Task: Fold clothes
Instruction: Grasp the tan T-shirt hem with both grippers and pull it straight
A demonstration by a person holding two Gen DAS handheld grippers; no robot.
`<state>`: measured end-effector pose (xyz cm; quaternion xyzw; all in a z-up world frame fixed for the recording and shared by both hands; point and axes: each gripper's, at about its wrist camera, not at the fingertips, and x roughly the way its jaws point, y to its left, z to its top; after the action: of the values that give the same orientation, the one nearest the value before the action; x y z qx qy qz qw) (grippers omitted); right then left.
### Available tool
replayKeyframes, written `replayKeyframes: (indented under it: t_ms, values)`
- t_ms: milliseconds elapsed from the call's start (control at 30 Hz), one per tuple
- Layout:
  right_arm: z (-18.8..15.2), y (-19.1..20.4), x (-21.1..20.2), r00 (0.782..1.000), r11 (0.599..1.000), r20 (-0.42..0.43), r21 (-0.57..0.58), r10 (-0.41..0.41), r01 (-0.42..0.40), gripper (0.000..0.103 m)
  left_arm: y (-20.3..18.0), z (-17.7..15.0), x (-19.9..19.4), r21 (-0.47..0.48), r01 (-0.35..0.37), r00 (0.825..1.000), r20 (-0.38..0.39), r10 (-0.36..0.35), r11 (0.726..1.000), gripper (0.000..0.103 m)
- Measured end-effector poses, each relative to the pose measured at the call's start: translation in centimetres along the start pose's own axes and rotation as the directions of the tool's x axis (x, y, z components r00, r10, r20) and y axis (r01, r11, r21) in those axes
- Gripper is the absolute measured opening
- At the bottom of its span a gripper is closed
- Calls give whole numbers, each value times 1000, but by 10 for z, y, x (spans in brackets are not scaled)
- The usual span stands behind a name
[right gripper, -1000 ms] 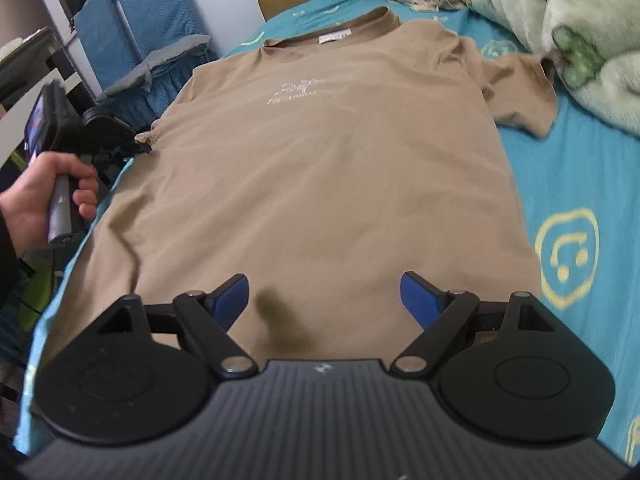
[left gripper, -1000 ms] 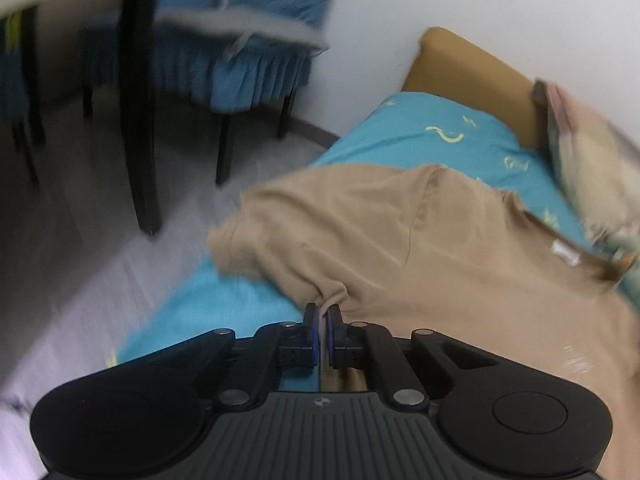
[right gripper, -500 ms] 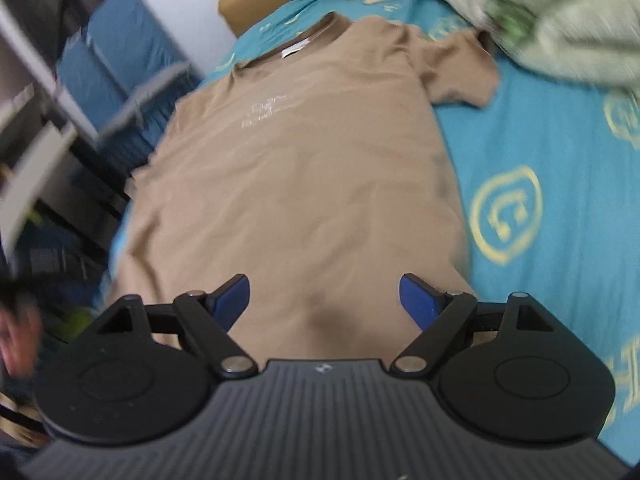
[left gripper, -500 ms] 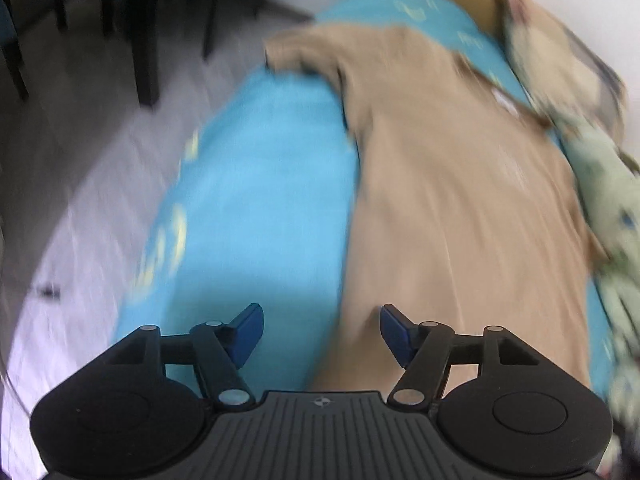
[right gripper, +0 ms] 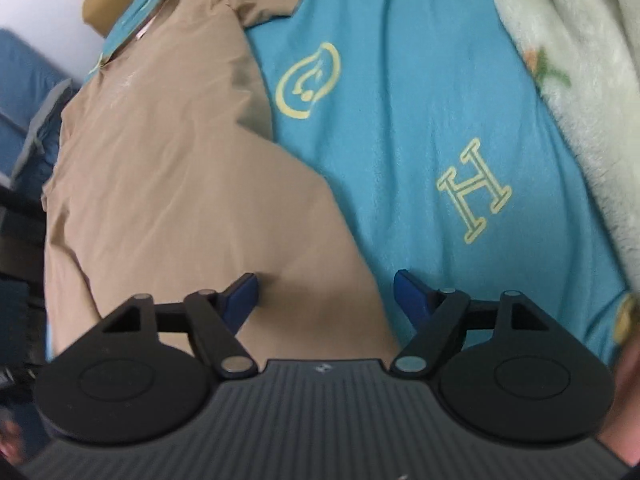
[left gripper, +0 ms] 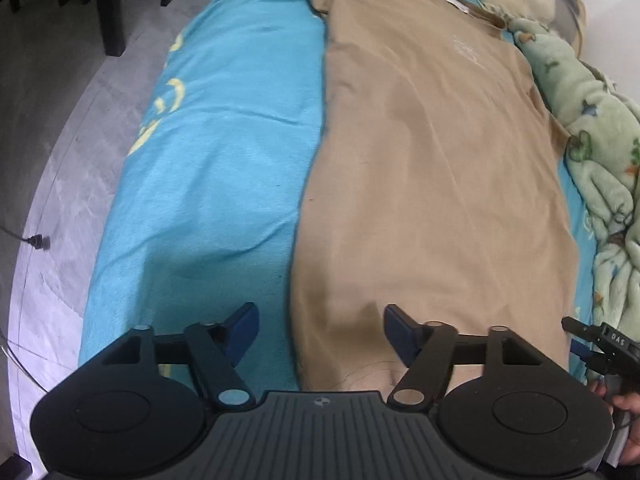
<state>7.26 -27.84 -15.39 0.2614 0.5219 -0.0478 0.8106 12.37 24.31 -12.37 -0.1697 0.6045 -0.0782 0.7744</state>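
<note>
The tan shirt point(left gripper: 432, 168) is lying flat on the blue bedsheet point(left gripper: 224, 152), running lengthwise from bottom centre to top, its side hems passing between each spread, empty gripper, left point(left gripper: 320, 330) and right point(right gripper: 325, 294), jaws having just been moving.

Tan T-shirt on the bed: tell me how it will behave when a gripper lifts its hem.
The tan T-shirt looks thin and creased, so it will probably droop. Spread on the fuzzy blue sheet, it may drag rather than slide.
</note>
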Motion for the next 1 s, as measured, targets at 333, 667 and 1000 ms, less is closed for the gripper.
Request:
replayKeyframes:
  t_ms: [333, 667, 1000]
  values:
    - [-12, 28, -18, 999, 989, 0, -147, -33, 33, 8, -13, -1, -1, 105, -16, 1000, -20, 19, 994, 2]
    - [9, 46, -86, 998, 930, 21, -365, 51, -40, 7, -13, -18, -101, 91, 242, 963, 100, -251, 966, 2]
    - [-17, 47, -84, 999, 908, -54, -418, 4, -26, 12, 15, -33, -74, 21, 108, 990, 85, -109, 994, 13]
